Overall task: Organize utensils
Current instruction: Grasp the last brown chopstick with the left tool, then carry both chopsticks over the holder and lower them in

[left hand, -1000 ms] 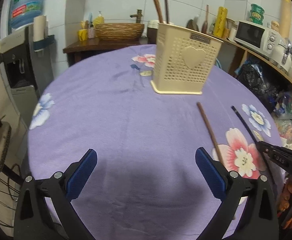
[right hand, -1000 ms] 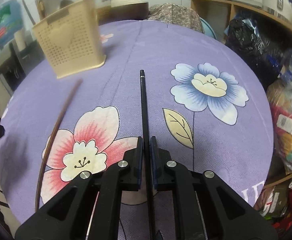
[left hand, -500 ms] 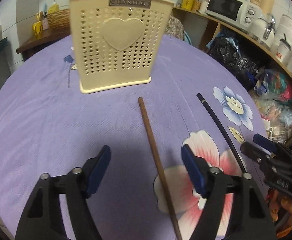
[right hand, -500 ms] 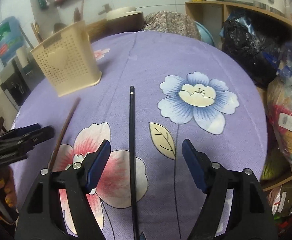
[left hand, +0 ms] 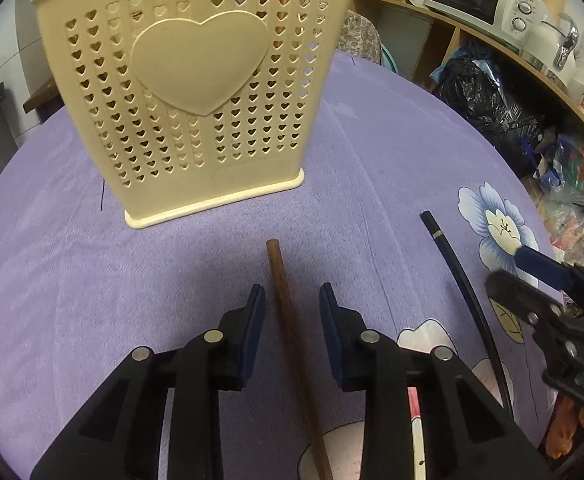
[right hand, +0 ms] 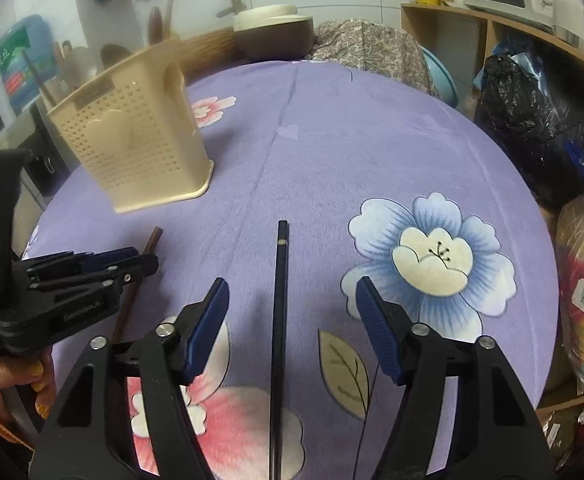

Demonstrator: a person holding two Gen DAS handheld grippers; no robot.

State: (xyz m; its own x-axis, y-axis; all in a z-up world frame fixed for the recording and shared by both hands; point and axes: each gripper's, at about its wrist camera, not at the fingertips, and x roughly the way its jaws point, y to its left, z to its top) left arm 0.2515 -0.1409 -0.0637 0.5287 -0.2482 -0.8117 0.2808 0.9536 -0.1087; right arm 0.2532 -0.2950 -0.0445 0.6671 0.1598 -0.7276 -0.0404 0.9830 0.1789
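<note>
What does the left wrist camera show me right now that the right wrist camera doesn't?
Only the left wrist view: the left gripper open astride the brown chopstick, and the holder's heart panel close up.
Only the right wrist view: the right gripper open astride the black chopstick, a hand and a brown pot.
Both: holder, both chopsticks, purple cloth.

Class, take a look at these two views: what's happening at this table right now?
A person is sorting chopsticks toward the cream holder. The left hand-held gripper straddles the brown chopstick, open, not yet gripping. The right hand-held gripper is open around the black chopstick. Both sticks lie flat on the purple tablecloth.
</note>
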